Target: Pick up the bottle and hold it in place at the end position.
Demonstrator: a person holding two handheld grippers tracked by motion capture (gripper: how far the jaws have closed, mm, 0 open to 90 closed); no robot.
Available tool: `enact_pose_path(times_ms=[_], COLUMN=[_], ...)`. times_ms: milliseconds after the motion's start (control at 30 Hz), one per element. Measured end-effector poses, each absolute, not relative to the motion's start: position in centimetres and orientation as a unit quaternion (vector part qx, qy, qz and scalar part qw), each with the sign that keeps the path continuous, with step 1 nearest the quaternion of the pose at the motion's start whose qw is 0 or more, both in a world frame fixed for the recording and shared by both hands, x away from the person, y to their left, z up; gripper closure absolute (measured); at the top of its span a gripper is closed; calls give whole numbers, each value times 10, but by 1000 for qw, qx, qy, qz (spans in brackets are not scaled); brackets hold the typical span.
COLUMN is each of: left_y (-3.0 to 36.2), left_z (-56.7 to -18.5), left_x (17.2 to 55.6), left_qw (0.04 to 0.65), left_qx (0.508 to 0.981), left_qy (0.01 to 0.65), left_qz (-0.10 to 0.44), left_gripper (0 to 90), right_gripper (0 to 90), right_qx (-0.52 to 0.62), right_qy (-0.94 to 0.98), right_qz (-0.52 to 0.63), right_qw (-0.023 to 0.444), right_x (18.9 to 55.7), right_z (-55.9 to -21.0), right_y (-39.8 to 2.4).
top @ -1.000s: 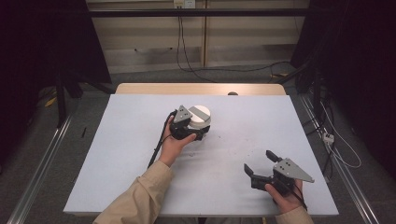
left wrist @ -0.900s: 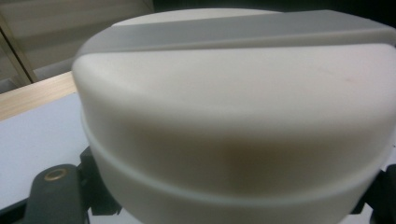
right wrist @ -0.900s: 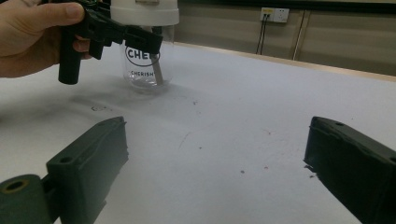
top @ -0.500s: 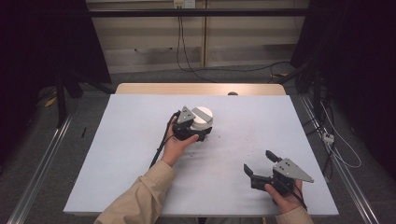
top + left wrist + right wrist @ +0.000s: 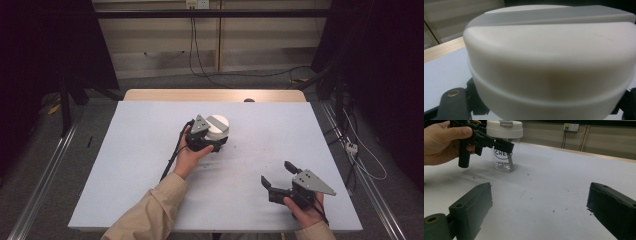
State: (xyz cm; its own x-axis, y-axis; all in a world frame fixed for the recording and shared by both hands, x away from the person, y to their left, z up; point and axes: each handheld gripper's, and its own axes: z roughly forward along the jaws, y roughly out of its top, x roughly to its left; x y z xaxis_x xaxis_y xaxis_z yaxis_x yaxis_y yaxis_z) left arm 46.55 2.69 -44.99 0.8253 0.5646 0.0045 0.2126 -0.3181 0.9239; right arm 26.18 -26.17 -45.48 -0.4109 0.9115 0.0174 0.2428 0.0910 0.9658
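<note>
A clear jar (image 5: 503,157) with a white lid (image 5: 218,123) that bears a grey strip stands upright near the table's middle. My left gripper (image 5: 215,142) is shut on the jar just under the lid, one jaw on each side, with a hand behind it. In the left gripper view the lid (image 5: 549,62) looms very close, and the jaws stand at the bottom corners. My right gripper (image 5: 276,172) rests near the front right of the table, open, with bare table between its jaws (image 5: 540,192). It points toward the jar from a distance.
The pale table (image 5: 140,165) has a wooden strip (image 5: 210,95) along its far edge and small dark specks (image 5: 554,211) on its surface. Metal rails run along both sides on the floor. Cables (image 5: 370,170) lie at the right.
</note>
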Motion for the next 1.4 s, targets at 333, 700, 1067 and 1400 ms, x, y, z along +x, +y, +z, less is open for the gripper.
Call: enact_pose_path(times_ms=[333,700,1067,1400], left_y=[34,35,35,35], left_z=[-454,-457,-458,-458], left_x=[463,460,461,461], left_qw=[540,546,546,544], left_qx=[789,785,786,787], left_qy=[242,241,242,245], left_qz=[164,164,161,158], left_gripper=[184,184,185,185], right_gripper=[54,52,52,57], right_qx=[434,436,439,438], right_qy=[669,678,679,683], right_qz=[513,507,507,508], right_qw=[317,307,300,289], right_x=[264,276,295,309], right_z=[-456,-456,-449,-447], right_y=[-260,-251,-244,-234])
